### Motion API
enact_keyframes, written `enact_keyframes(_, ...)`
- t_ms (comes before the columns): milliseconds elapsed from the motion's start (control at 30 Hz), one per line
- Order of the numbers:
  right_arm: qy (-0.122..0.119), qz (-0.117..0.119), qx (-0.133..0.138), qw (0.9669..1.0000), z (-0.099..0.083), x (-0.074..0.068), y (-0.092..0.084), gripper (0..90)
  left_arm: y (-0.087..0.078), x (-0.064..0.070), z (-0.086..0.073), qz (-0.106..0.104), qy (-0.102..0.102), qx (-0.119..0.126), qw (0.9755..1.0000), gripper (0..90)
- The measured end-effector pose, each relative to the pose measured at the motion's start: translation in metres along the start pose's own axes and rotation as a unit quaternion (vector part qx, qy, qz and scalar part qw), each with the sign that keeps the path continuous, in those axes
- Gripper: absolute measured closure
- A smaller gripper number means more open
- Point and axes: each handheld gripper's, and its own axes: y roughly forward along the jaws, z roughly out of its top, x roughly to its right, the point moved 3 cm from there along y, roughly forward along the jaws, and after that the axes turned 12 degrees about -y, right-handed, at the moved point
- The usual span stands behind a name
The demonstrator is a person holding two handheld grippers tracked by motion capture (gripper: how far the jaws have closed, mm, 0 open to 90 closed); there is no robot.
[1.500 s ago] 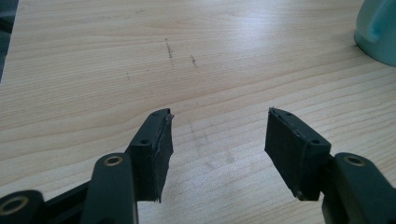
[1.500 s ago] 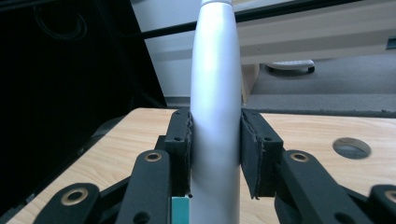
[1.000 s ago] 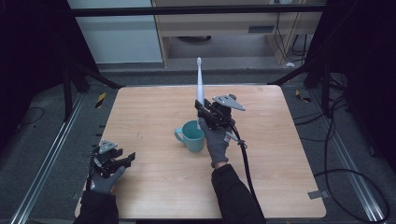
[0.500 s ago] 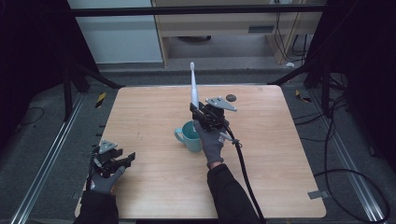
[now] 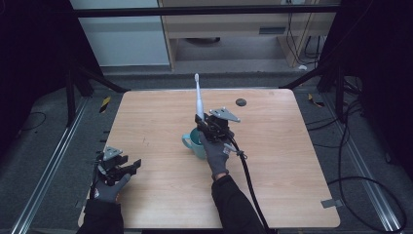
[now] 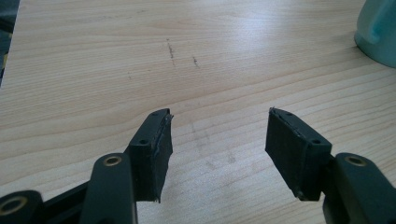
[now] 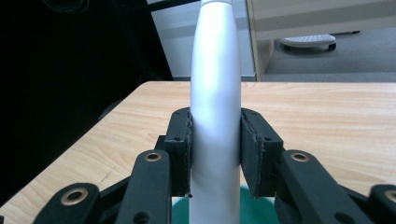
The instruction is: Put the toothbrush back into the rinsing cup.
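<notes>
A white electric toothbrush (image 5: 197,100) (image 7: 215,107) stands almost upright, brush head at the top, clamped between the black jaws of my right gripper (image 5: 202,122) (image 7: 215,154). Its lower end hangs directly over a teal mug (image 5: 195,144), whose rim (image 7: 252,207) shows green beneath the jaws in the right gripper view. Whether the handle's tip is inside the mug I cannot tell. My left gripper (image 5: 130,165) (image 6: 217,154) rests low at the table's near left corner, open, with bare wood between its jaws. The mug's side (image 6: 378,32) shows at the upper right of the left gripper view.
The wooden table (image 5: 272,161) carries a small dark round disc (image 5: 240,102) near its far edge. Faint pencil marks (image 6: 182,53) lie on the wood ahead of the left gripper. A cable (image 5: 246,170) trails from the right gripper along the forearm.
The right gripper has carried the toothbrush leftward and toward the near side, ending above the mug. The brush now stands closer to vertical. The left gripper has stayed put.
</notes>
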Motion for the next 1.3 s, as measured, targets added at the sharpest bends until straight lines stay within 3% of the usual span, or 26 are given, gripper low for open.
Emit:
enact_keyframes(400, -0.012, -0.010, -0.023, 0.9996, -0.018, -0.003, 0.005, 66.2, 0.000, 0.000, 0.000, 0.000, 0.001, -0.001, 1.0000, 40.2)
enact_keyframes(667, -0.027, -0.017, -0.040, 0.9987, -0.023, -0.008, 0.006, 66.1, 0.000, 0.000, 0.000, 0.001, 0.001, -0.001, 1.0000, 40.1)
enact_keyframes(1300, -0.031, -0.022, -0.067, 0.9970, -0.031, -0.006, 0.005, 65.3, 0.001, 0.001, -0.001, 0.000, 0.002, -0.003, 1.0000, 40.1)
